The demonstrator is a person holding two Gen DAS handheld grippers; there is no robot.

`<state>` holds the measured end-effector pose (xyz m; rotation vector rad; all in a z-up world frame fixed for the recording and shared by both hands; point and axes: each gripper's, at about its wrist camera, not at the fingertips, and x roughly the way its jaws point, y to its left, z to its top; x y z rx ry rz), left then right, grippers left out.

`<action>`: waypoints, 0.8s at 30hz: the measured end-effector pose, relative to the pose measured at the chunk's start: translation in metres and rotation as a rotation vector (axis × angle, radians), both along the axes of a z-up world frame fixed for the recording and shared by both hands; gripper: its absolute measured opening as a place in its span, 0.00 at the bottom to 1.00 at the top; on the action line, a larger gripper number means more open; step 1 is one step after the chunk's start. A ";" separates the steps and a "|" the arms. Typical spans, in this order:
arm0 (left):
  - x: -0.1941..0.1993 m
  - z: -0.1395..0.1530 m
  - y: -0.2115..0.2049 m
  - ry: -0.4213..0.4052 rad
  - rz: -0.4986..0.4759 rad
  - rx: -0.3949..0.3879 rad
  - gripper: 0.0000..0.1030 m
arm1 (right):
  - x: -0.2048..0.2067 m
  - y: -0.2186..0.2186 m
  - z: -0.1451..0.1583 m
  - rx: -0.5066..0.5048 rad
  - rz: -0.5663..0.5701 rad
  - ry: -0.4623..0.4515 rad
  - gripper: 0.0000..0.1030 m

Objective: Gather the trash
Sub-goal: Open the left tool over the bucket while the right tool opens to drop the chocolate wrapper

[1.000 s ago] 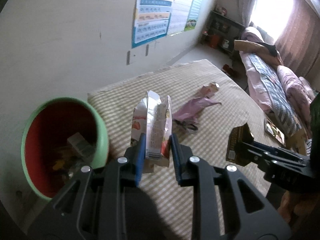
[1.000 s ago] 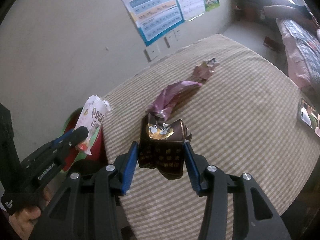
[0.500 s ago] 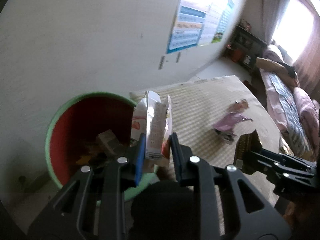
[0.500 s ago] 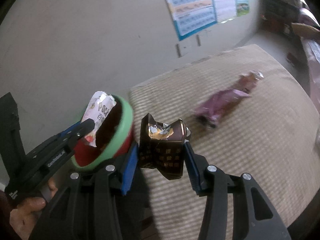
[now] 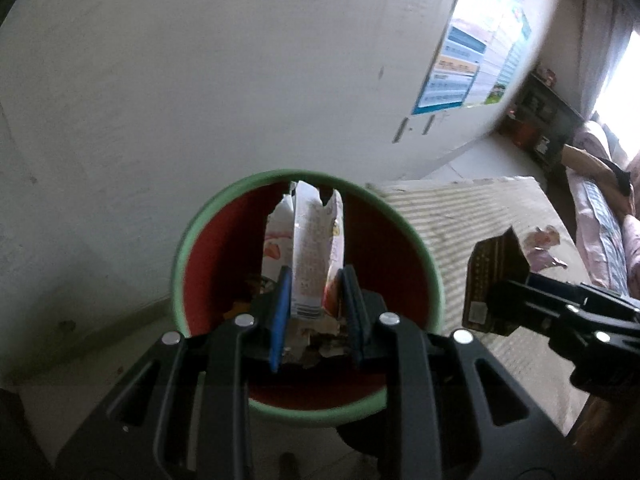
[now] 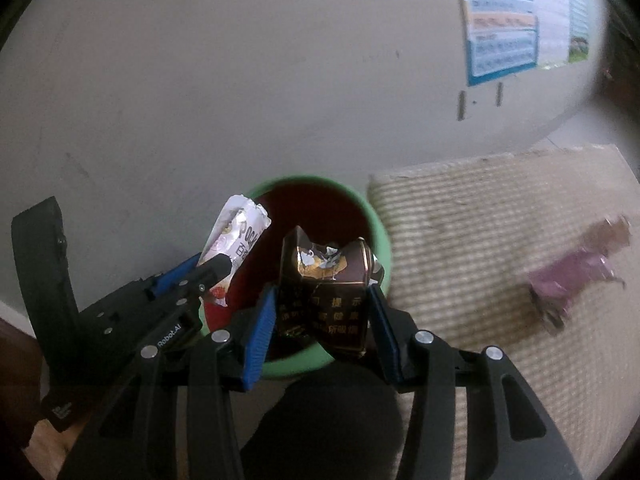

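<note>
My left gripper [image 5: 314,280] is shut on a white and pink Pocky snack wrapper [image 5: 310,240], held over the mouth of the green-rimmed red trash bin [image 5: 184,240]; wrapper also shows in the right wrist view [image 6: 236,240]. My right gripper [image 6: 322,300] is shut on a crushed dark brown cigarette box [image 6: 324,284], over the bin's [image 6: 380,232] right part; the box shows in the left wrist view [image 5: 494,276]. A purple wrapper [image 6: 572,280] lies on the table.
The bin stands on the floor between the white wall [image 5: 200,80] and the table's checked cloth [image 6: 480,232]. Trash lies inside the bin. A small pinkish wrapper [image 5: 542,238] lies far on the table. A bed [image 5: 600,220] is at the right.
Both grippers swung left from above the table to the bin, each keeping its item. The bin now sits centred under the left gripper.
</note>
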<state>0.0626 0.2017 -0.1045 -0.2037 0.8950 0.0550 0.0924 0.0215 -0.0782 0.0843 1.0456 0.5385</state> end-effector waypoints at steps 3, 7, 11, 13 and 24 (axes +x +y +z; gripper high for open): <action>0.001 0.000 0.012 -0.002 0.015 0.001 0.24 | 0.004 0.015 -0.001 -0.013 0.024 -0.005 0.44; 0.003 0.001 0.024 -0.012 0.048 0.009 0.34 | 0.009 0.028 -0.002 -0.014 0.048 -0.009 0.44; -0.001 0.001 0.033 -0.024 0.080 -0.031 0.60 | 0.009 0.028 -0.001 -0.012 0.042 -0.012 0.50; -0.002 -0.001 0.030 -0.013 0.067 -0.033 0.60 | 0.010 0.019 -0.001 -0.020 0.018 -0.026 0.51; 0.010 0.000 -0.023 -0.020 -0.052 -0.011 0.62 | 0.060 -0.165 -0.030 -0.229 -0.435 -0.033 0.52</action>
